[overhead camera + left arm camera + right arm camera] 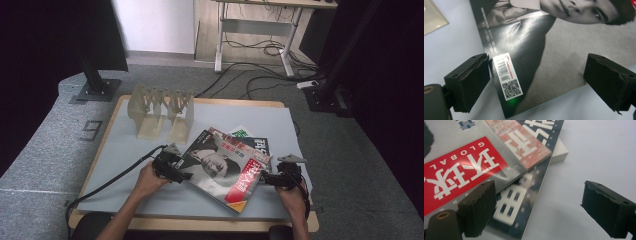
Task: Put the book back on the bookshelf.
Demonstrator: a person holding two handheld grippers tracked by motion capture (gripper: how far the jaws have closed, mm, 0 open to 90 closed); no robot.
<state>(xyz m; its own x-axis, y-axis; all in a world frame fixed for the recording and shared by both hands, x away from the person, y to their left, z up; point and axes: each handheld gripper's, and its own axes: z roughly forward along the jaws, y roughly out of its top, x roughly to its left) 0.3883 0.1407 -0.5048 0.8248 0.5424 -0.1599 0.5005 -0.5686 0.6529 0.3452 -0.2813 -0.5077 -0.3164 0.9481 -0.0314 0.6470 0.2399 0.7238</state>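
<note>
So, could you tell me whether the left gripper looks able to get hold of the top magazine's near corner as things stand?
Probably yes. The left gripper is open, its jaws standing either side of the top magazine corner with the barcode sticker, and nothing lies between. The corner lies flat on the table, though, so getting under it may be awkward.

A pale table (125,150) bears stacked magazines (227,167) and a rack (160,112).

Your top magazine (220,170) covers most of stack: lower magazines (257,145) show edges only, titles cut short. Green-printed sheet (241,132) peeks out behind, rest hidden. In your left gripper view, cover portrait cut by top edge, sticker (507,76) print too small to read. Your right gripper view crops red title block (461,173) at left edge.
</note>
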